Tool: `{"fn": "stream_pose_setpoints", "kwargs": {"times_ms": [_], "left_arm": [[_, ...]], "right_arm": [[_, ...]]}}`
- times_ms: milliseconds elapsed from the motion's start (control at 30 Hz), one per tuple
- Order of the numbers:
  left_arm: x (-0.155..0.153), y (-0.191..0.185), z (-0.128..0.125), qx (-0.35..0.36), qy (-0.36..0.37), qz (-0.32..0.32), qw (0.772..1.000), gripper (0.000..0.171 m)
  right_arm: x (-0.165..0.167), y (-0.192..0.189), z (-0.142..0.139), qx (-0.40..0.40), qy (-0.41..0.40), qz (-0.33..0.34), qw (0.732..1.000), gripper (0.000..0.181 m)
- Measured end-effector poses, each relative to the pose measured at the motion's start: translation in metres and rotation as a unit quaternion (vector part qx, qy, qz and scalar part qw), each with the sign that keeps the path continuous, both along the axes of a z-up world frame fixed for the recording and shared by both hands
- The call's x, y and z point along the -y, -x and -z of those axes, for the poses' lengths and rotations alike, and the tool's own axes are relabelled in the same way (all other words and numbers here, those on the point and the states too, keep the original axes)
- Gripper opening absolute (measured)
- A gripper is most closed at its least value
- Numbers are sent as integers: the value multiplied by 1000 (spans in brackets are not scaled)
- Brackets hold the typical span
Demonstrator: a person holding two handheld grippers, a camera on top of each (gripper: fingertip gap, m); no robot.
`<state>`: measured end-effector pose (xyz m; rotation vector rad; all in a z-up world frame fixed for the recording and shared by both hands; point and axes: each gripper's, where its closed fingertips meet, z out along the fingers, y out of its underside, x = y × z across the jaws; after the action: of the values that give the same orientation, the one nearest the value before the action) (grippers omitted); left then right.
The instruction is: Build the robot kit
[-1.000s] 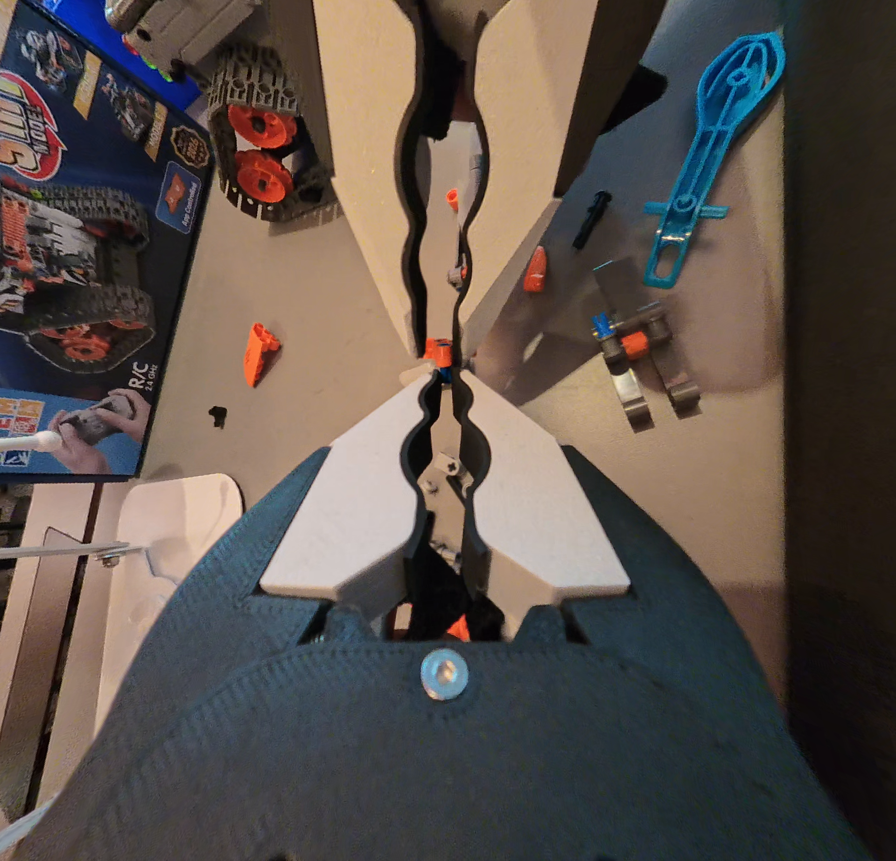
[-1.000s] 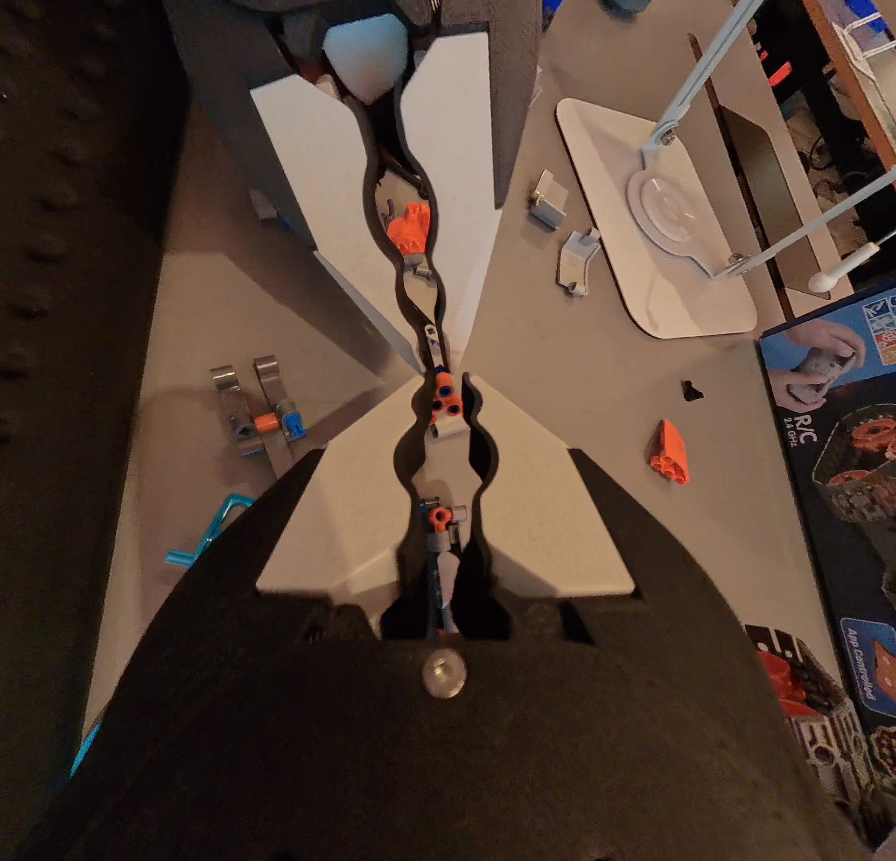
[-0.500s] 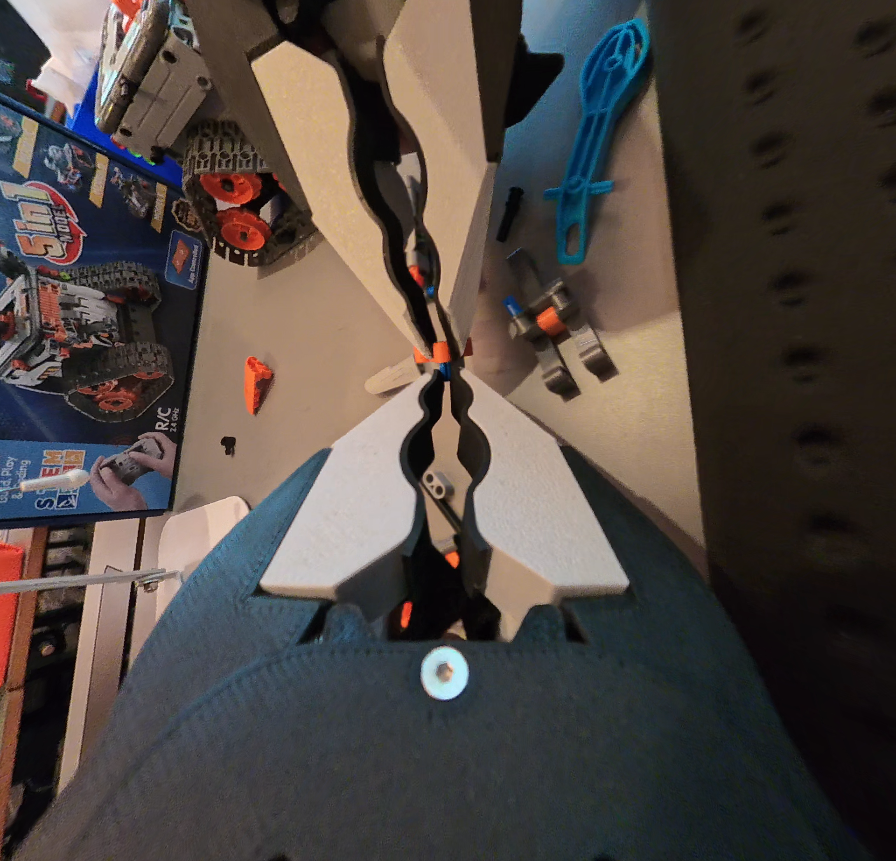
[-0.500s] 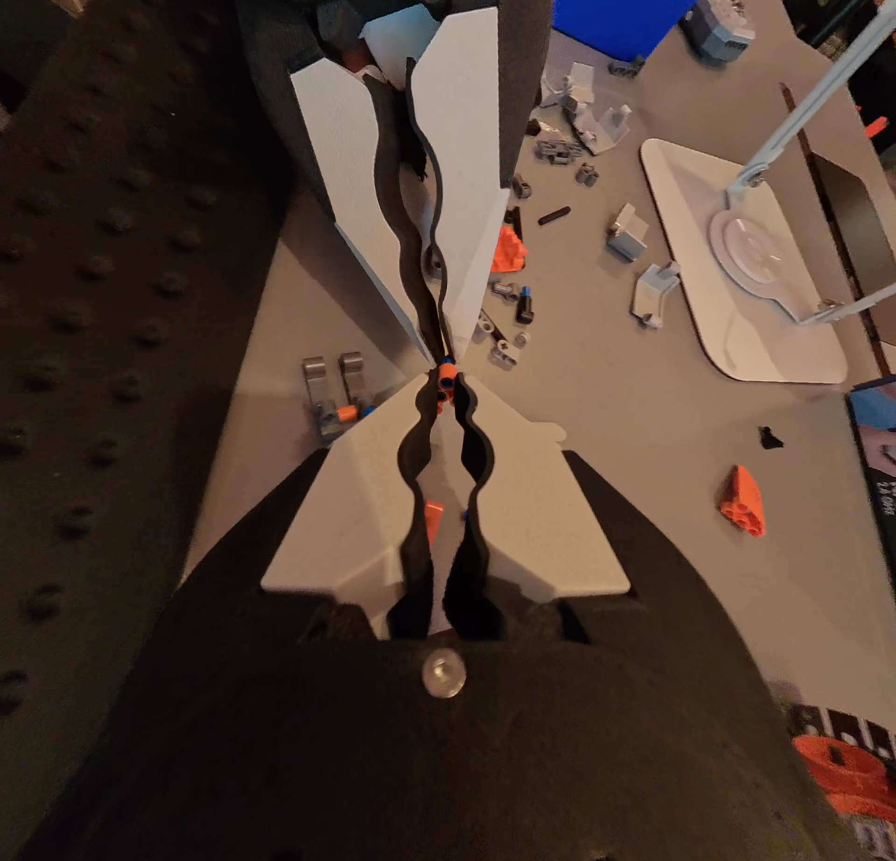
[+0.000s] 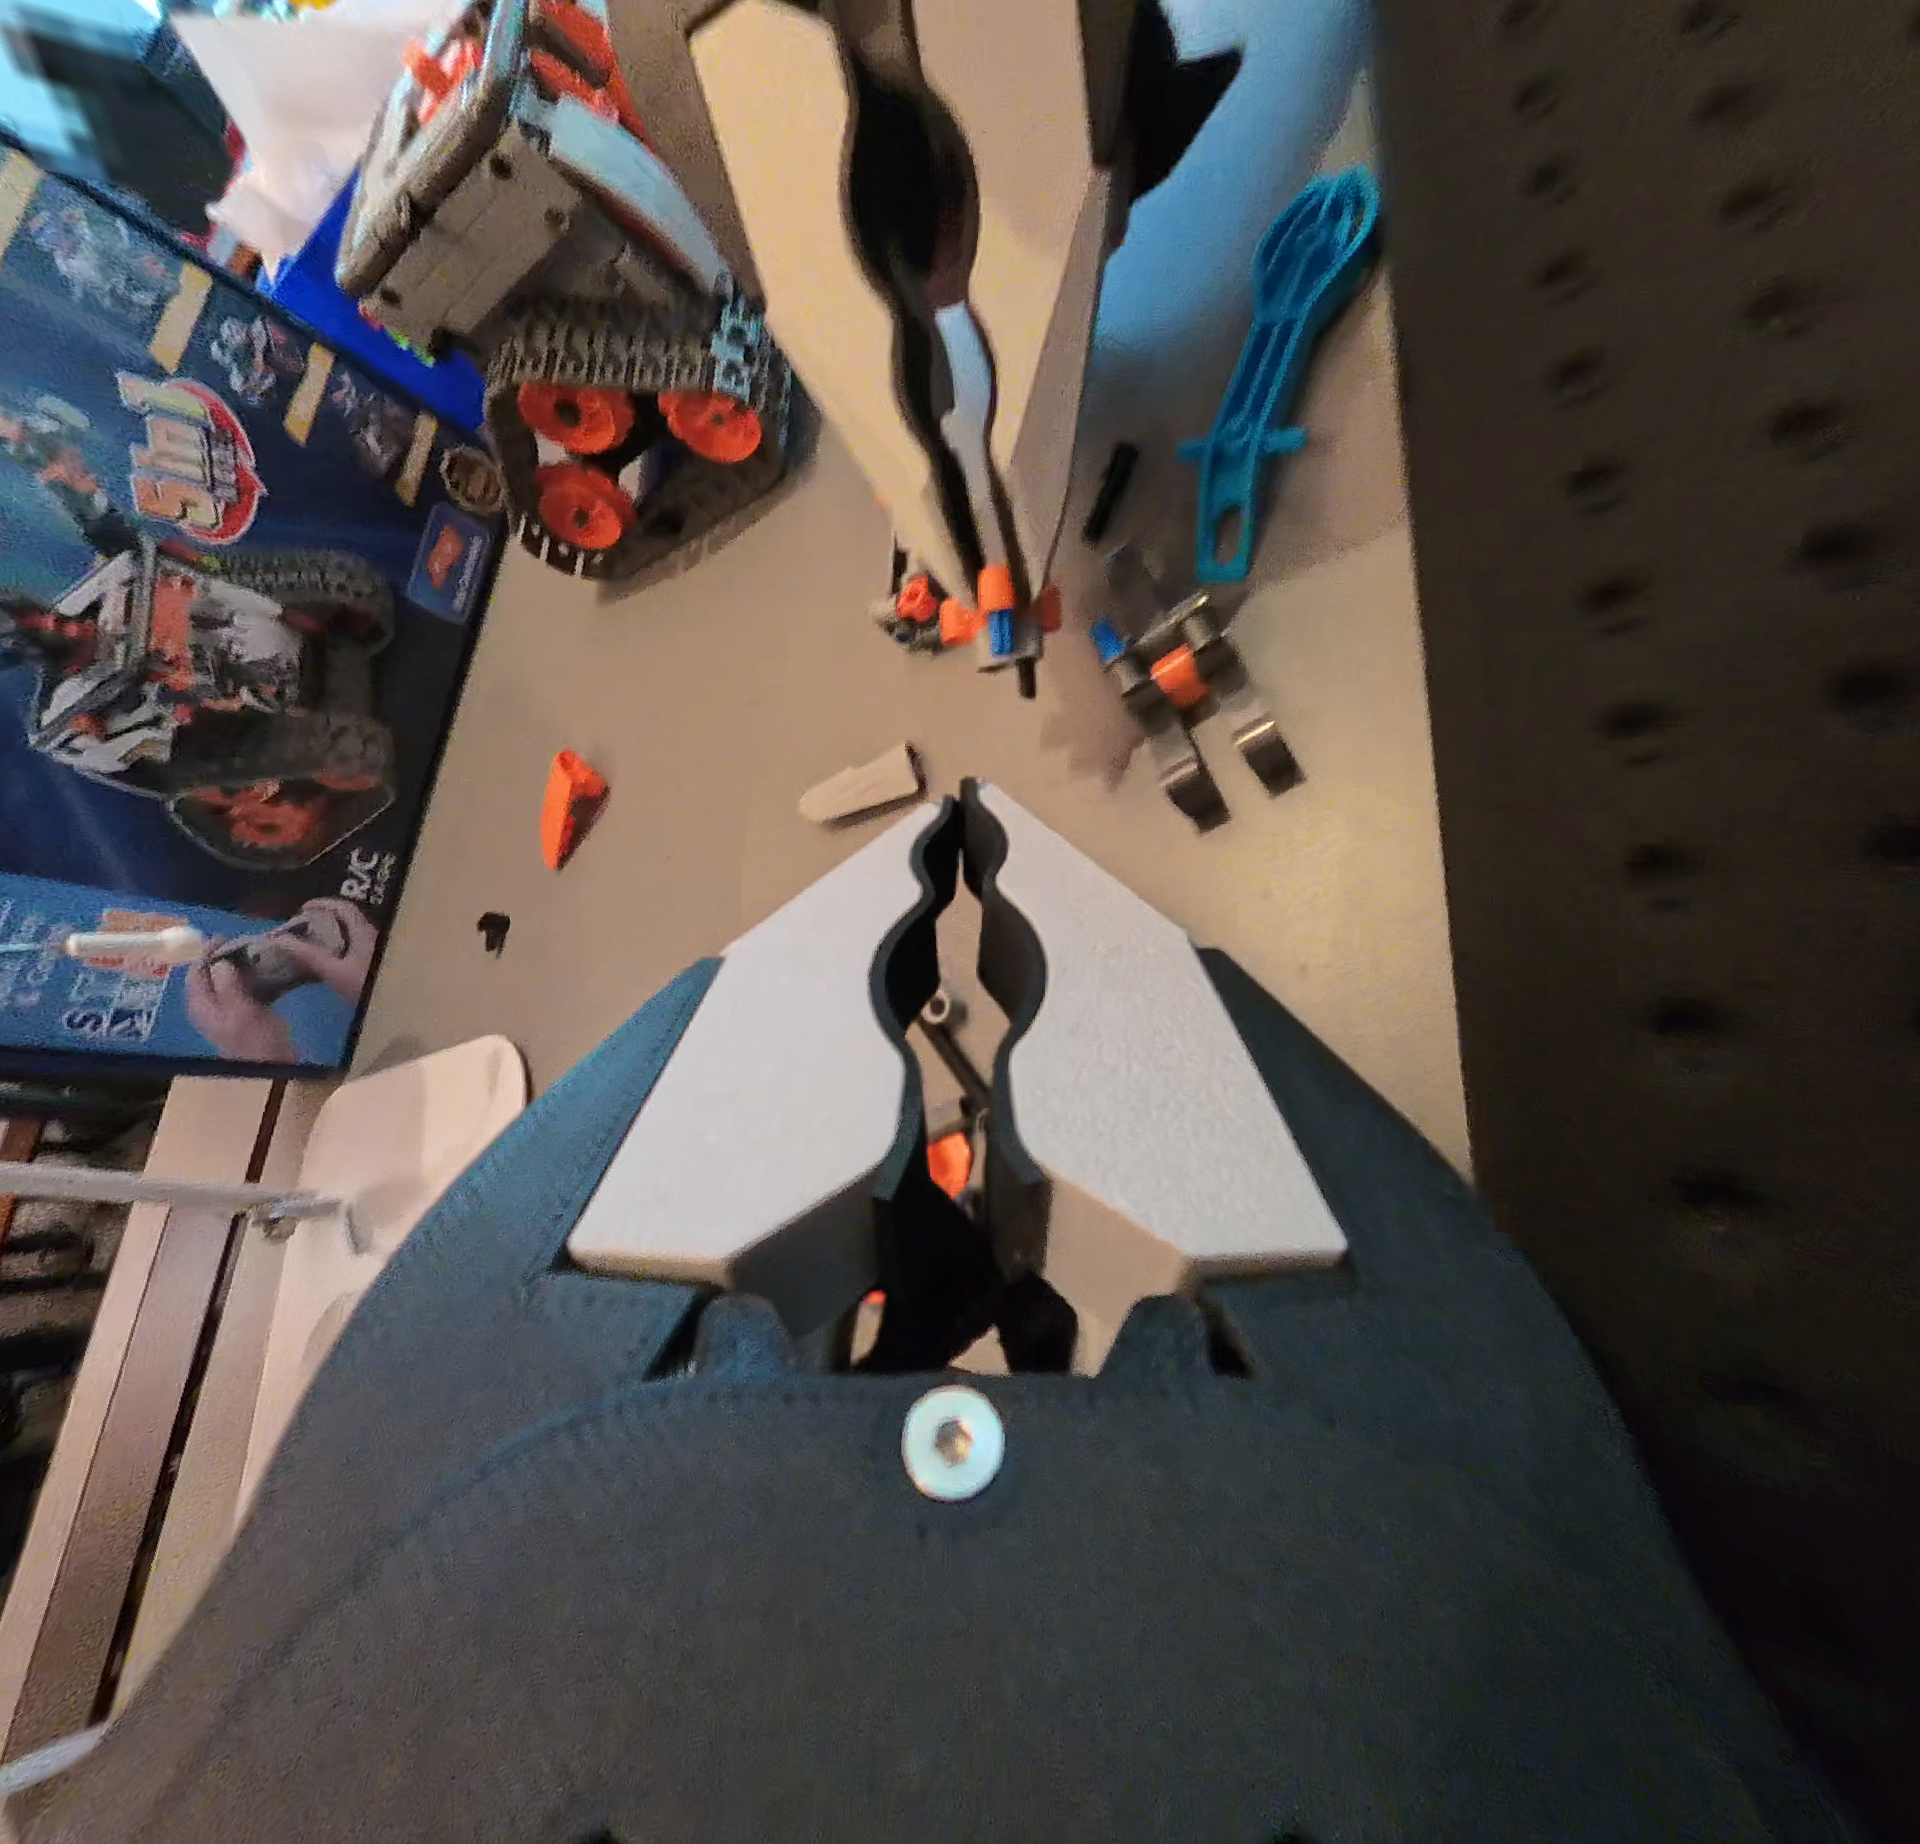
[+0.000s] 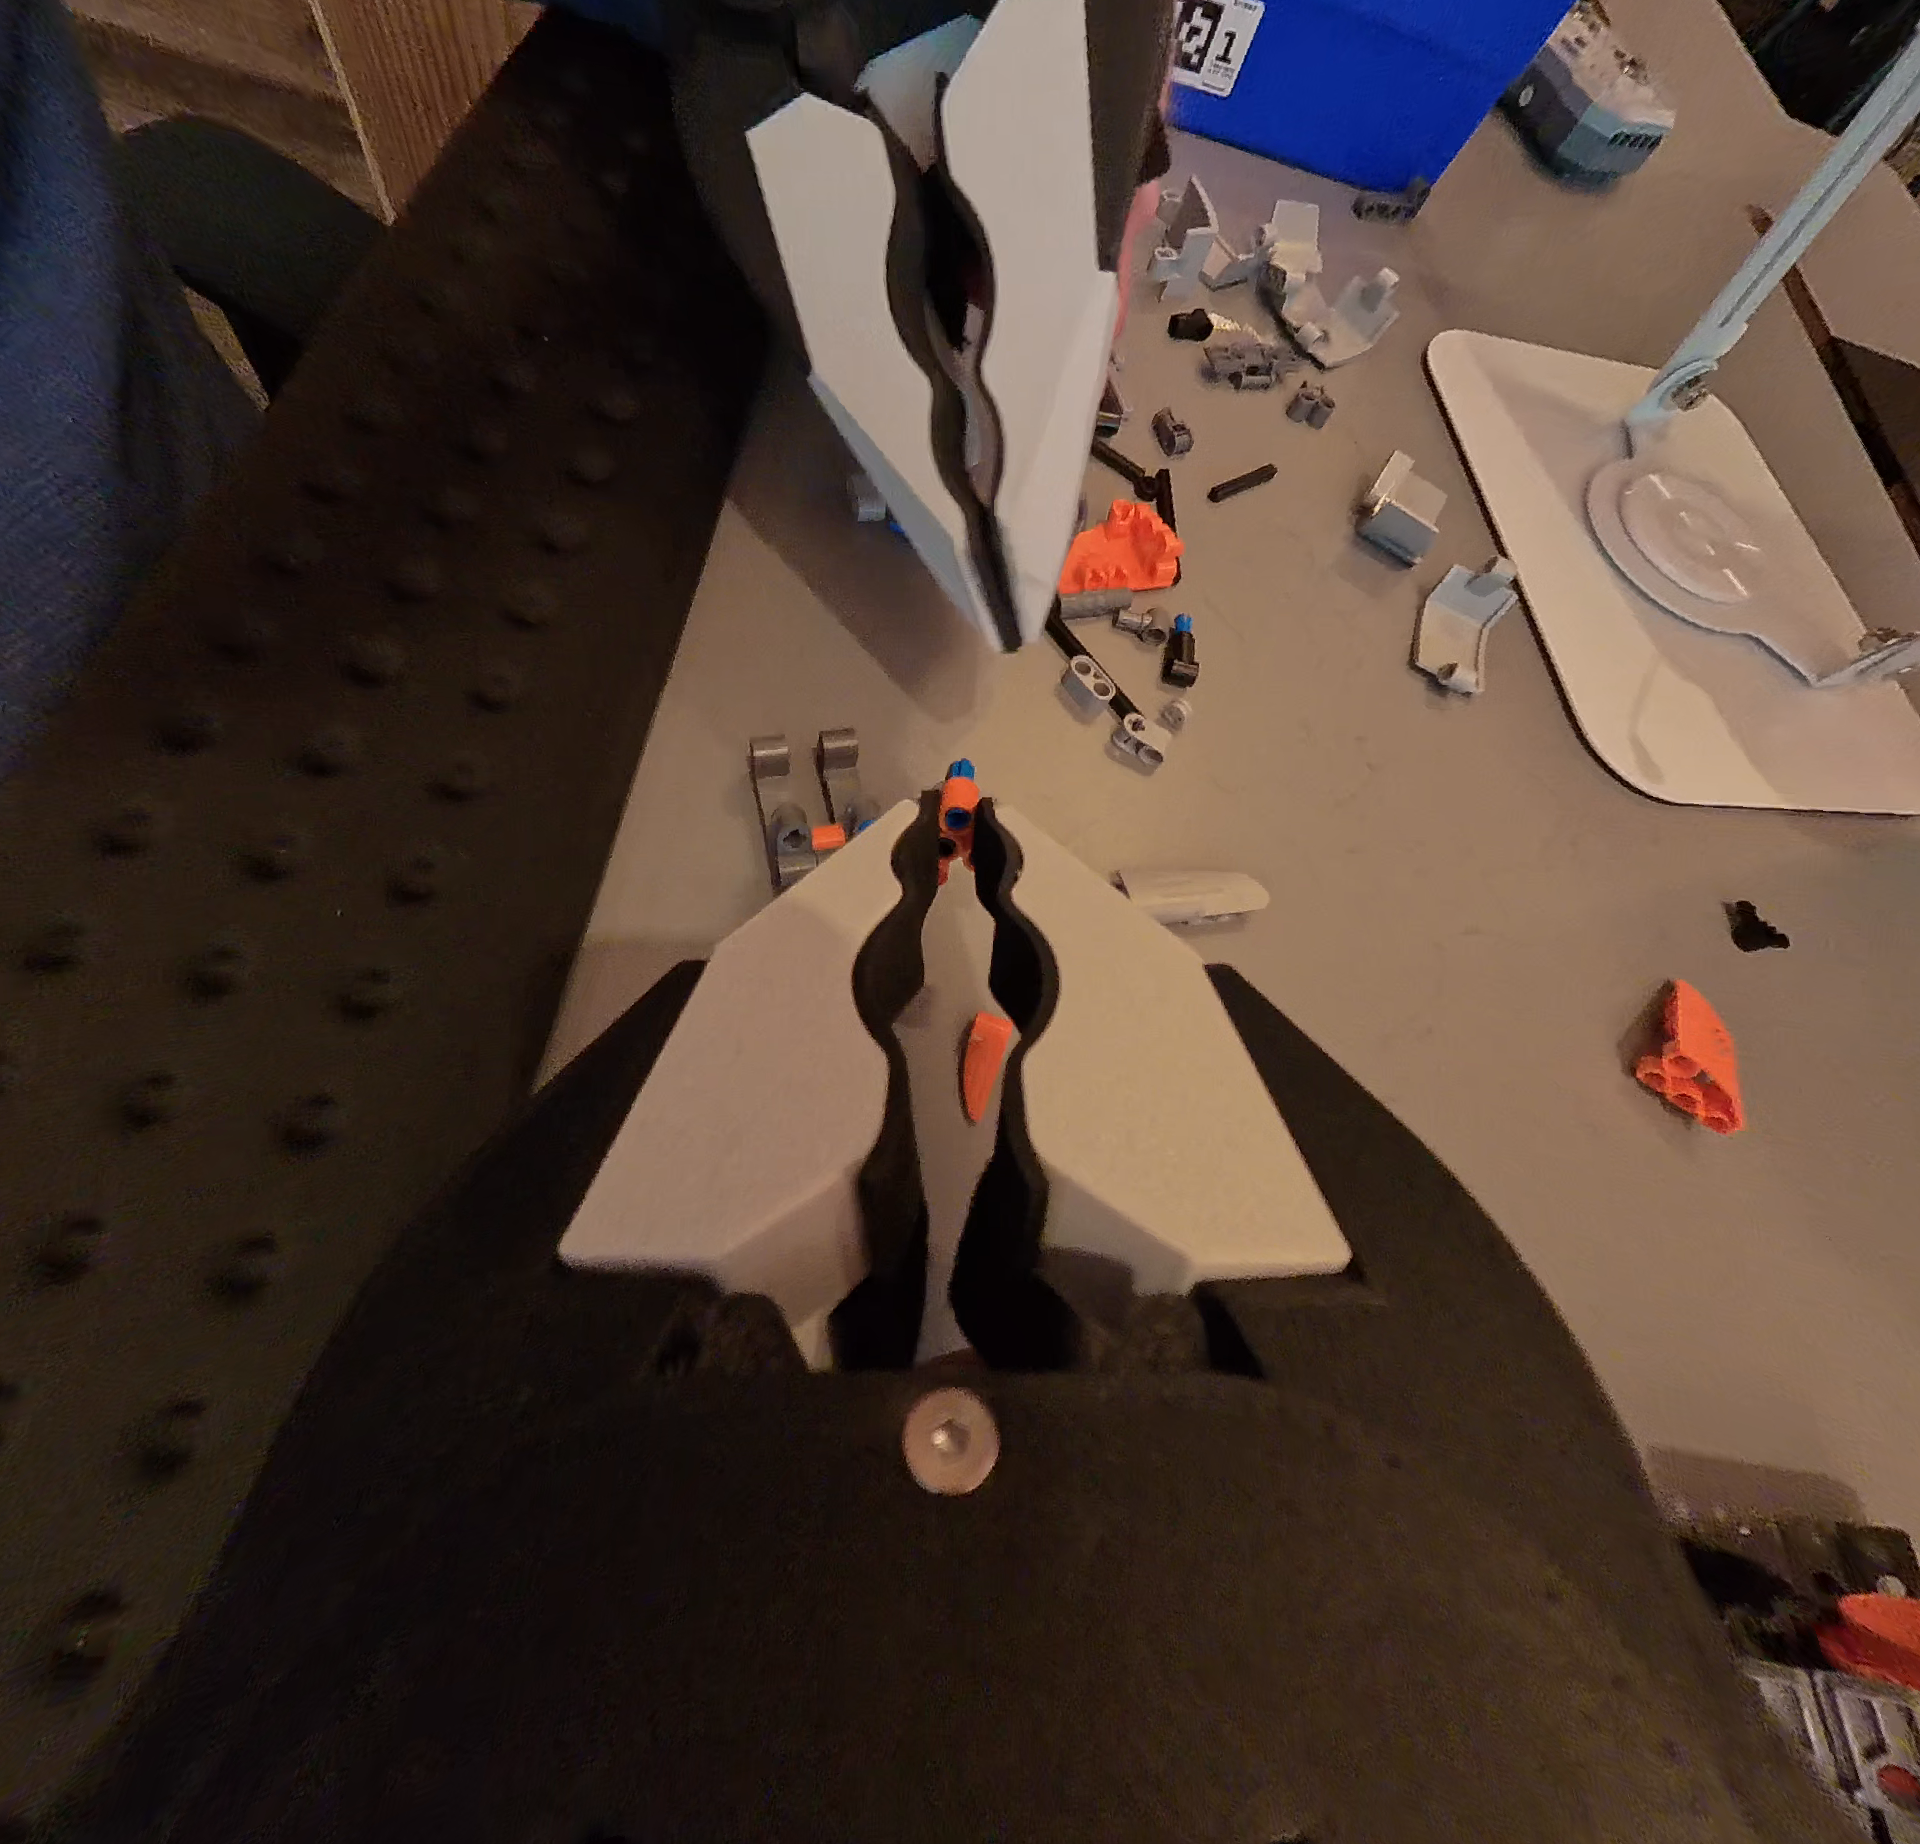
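My right gripper [image 6: 954, 826] is shut on a small orange connector with a blue pin [image 6: 956, 802] and holds it above the grey table. In the left wrist view the right gripper [image 5: 995, 581] hangs down with the connector [image 5: 994, 610] at its tips. My left gripper [image 5: 962, 802] is shut with nothing visible in it. It stands apart from the connector and also shows in the right wrist view [image 6: 1003, 639]. A grey two-arm assembly with an orange bush [image 6: 805, 807] lies just left of my right fingertips [image 6: 914, 828]. A pale grey panel piece [image 5: 862, 784] lies by my left tips.
A tracked model vehicle [image 5: 623, 423] and its printed box [image 5: 208, 599] lie on the left, with a blue lever tool [image 5: 1278, 360] by a dark dimpled mat [image 5: 1662, 755]. Loose grey, black and orange parts [image 6: 1122, 558], an orange wedge [image 6: 1683, 1062], a white lamp base [image 6: 1662, 599] and a blue bin [image 6: 1382, 38] lie around. The left gripper's tips are roughly 4 cm from the right gripper's.
The two grippers were tip to tip on the small orange connector. They have drawn apart, and the connector stayed in my right gripper. Both views have pulled back from the table.
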<state>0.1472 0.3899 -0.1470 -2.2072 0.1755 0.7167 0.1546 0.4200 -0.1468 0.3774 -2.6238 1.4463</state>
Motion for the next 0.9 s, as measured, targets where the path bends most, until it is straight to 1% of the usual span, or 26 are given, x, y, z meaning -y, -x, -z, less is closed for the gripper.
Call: {"fn": "stream_pose_setpoints", "kwargs": {"times_ms": [100, 133, 167, 267, 367, 467, 600, 700, 800, 833, 900], "left_arm": [[-8, -6, -11, 4, -38, 18, 999, 1], [-10, -5, -11, 3, -36, 15, 999, 8], [-12, -5, -9, -6, -27, 15, 1000, 8], [-18, -9, 0, 2, -13, 28, 1000, 6], [-19, -12, 2, 16, -14, 37, 999, 0], [-19, -13, 4, 12, -9, 41, 999, 0], [-20, -14, 9, 8, -2, 43, 999, 0], [-20, -13, 8, 2, -6, 40, 999, 0], [-19, -13, 10, 20, -5, 38, 999, 0], [-18, -12, 7, 17, -10, 39, 999, 1], [-16, -13, 2, 25, -23, 39, 999, 9]], "right_arm": [[1, 1, -4, -25, 5, 2, 1000, 4], [3, -1, -5, -24, 10, 0, 1000, 4], [5, -3, -3, -29, 4, -5, 1000, 4], [9, -7, -3, -34, 3, -12, 999, 4], [10, -9, -2, -41, 1, -13, 999, 4], [12, -10, -3, -39, 4, -14, 999, 4], [12, -11, 1, -42, -5, -16, 999, 4], [11, -10, 1, -42, -4, -13, 999, 4], [10, -9, 5, -46, -11, -14, 999, 4], [11, -9, 6, -46, -12, -14, 999, 4], [10, -7, 5, -46, -8, -14, 999, 4]]}}
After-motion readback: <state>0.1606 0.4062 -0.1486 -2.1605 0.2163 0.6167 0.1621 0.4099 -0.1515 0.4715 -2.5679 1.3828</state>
